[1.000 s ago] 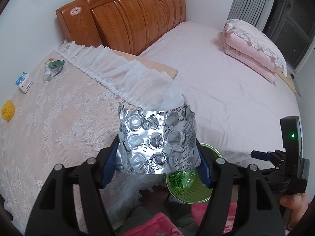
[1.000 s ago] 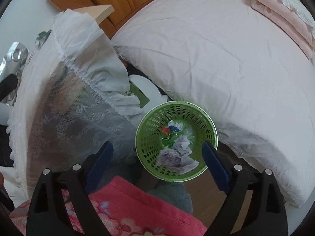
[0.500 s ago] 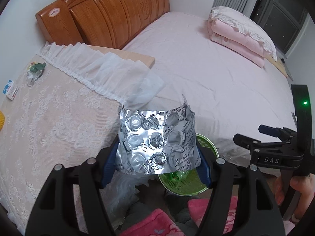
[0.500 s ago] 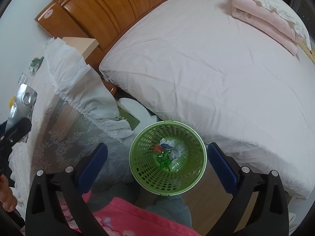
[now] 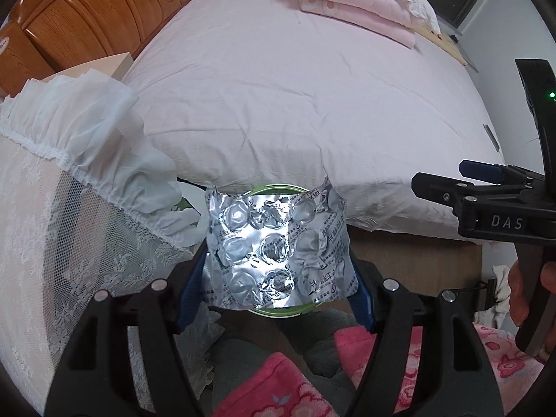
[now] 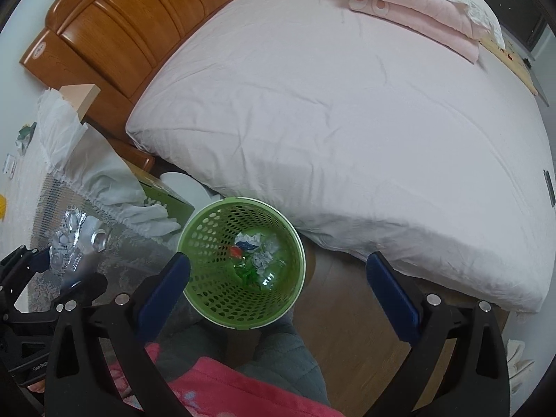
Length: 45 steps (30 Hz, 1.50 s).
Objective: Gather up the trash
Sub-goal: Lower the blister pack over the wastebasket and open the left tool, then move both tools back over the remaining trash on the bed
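**Inspector:** Left wrist view?

**Assistant:** The left gripper (image 5: 278,274) has its jaws half apart and easing wider, the used foil blister pack (image 5: 278,246) between the pads — directly over the green basket (image 5: 278,312).

**Inspector:** Right wrist view?

**Assistant:** The right gripper (image 6: 278,278) is spread wide and empty, framing the basket (image 6: 208,292). Advice: centre the pack over the rim, then let go — the light foil may drift.

One foil blister pack (image 5: 278,250), one green basket (image 6: 212,243), two grippers (image 5: 278,295) (image 6: 278,278), one bed (image 6: 347,121), one folded pink quilt (image 6: 417,14).
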### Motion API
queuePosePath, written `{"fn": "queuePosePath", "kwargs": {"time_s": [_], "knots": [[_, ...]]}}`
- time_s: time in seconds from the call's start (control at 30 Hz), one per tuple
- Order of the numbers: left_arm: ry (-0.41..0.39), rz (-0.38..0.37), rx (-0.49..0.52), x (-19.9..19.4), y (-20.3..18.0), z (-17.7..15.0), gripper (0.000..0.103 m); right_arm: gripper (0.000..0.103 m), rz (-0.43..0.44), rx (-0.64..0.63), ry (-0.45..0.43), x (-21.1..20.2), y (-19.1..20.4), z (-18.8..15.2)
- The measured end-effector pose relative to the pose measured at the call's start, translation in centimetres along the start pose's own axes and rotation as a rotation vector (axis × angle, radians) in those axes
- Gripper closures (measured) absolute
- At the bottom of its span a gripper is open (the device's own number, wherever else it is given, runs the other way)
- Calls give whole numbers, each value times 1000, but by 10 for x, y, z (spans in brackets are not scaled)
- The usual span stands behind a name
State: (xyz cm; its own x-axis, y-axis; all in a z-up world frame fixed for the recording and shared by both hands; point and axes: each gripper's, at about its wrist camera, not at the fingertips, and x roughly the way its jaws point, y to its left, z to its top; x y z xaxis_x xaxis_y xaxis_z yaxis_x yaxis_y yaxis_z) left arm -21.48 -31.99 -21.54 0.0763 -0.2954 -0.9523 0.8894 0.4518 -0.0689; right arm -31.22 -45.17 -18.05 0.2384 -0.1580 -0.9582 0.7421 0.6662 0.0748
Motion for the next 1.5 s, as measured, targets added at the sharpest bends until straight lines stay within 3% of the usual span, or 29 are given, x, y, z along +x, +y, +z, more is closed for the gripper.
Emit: {"fn": "queuePosePath", "kwargs": {"time_s": [0.07,0.13,0.17,0.5,0.67,0.87,1.0,1.23,1.5], "knots": [[5,-4,2,1,-1,1,30,3,0,2,-2,0,-4,-2],[9,-4,5,2,-3,3,11,3,1,3,-3,1,-6,-2],[7,0,8,1,-5,3,9,3,2,4,-4,1,-7,-3],[-7,31,10,-6,-5,3,8,3,14,4,-9,1,-6,0],[-126,108,-85,-39,20,6,8,3,90,-50,-40,-8,13,6],[-286,230,-250,-99,77,0,8,3,196,-190,-124,-33,64,24],[-340,312,-343,-132,116,-11,8,3,233,-293,-174,-46,110,34],[-359,391,-512,-161,178,-47,8,3,323,-445,-197,-56,184,44],[-344,448,-633,-172,224,-76,8,3,372,-567,-151,-49,256,41]]}}
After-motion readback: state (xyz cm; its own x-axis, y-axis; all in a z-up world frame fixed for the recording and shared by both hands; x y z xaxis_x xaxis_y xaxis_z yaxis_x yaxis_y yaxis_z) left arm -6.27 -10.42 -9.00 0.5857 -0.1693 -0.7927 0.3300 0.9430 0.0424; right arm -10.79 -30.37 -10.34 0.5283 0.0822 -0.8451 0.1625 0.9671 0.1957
